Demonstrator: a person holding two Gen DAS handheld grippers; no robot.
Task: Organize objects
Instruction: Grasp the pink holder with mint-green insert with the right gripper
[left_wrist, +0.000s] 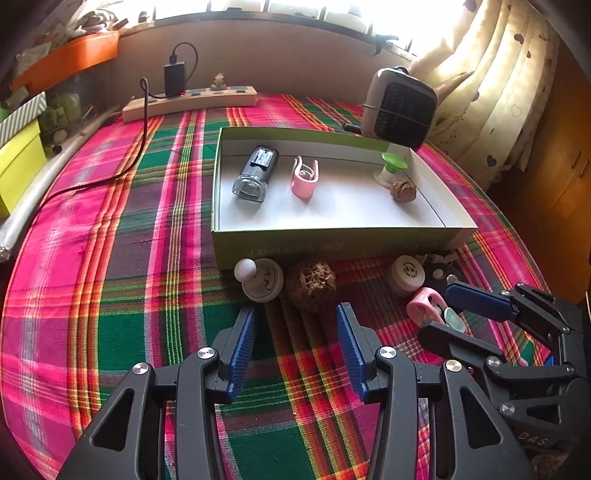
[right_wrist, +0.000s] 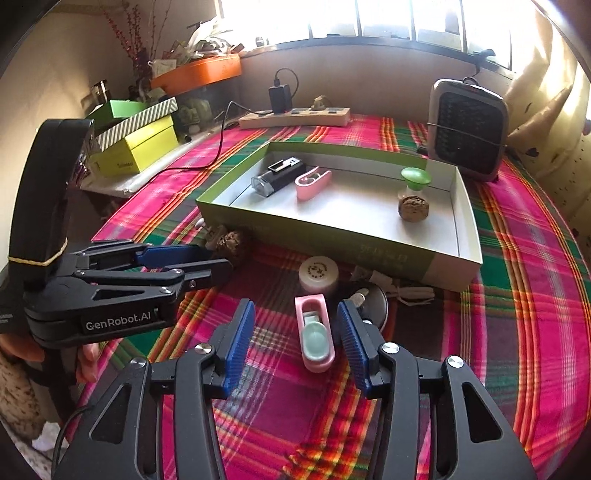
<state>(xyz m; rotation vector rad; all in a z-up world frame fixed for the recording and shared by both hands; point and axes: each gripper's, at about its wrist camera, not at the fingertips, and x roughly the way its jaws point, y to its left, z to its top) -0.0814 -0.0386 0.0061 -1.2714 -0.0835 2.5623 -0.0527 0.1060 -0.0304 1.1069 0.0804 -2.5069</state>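
Two grippers are over the plaid cloth (right_wrist: 517, 295). Your right gripper (right_wrist: 295, 334) has its jaws apart around the pink clip (right_wrist: 314, 338), which lies flat on the cloth, not squeezed. Your left gripper (left_wrist: 295, 341) is open too, with nothing in it, near a brown ball (left_wrist: 312, 285) just outside the box (left_wrist: 332, 245).
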